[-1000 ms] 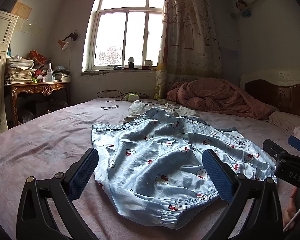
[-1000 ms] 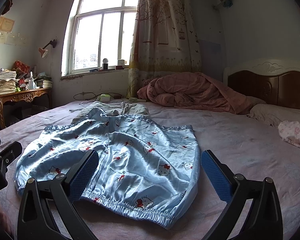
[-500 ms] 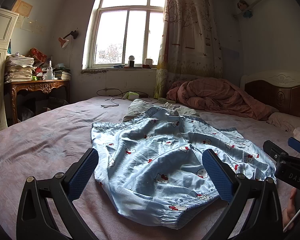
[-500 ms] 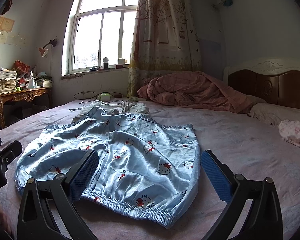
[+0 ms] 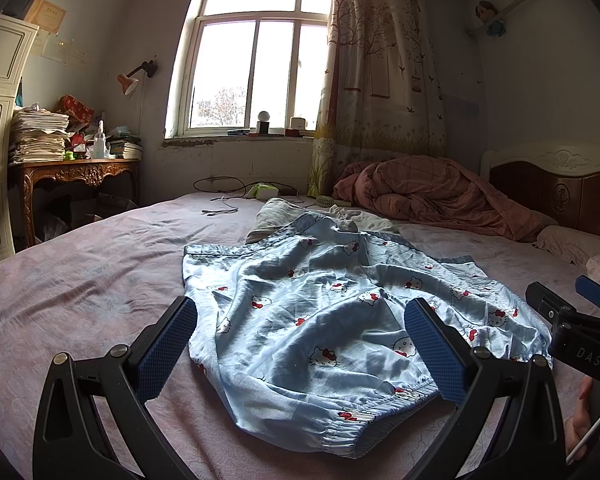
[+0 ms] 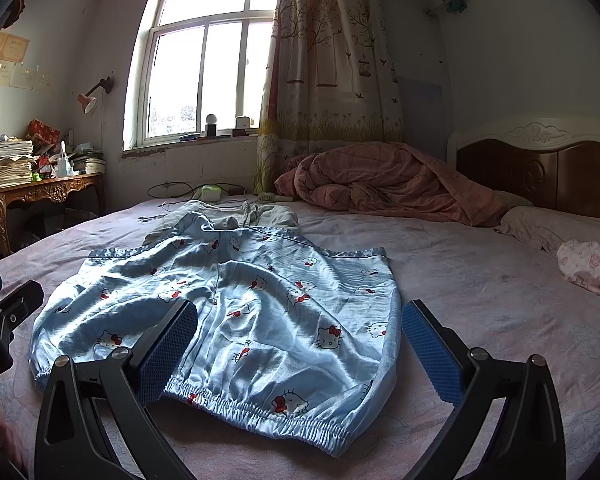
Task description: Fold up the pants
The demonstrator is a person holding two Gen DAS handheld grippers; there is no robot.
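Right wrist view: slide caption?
Open right hand-held gripper poised over blue cartoon-print pants spread flat on bed.

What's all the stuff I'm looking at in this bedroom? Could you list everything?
pants: one, light blue with cartoon cats, spread flat on the bed
bed: one, pink sheet, wooden headboard
quilt: one, pink, bunched near the headboard
grey garment: one, beyond the pants
curtain: one, cream, tree print, right of the window
window: one, white frame
desk: one, carved brown wood, piled with papers
wall lamp: one, pink, left of the window
cables: dark and white, far edge of the bed
left tongs: black, blue pads, open
right tongs: black, blue pads, open
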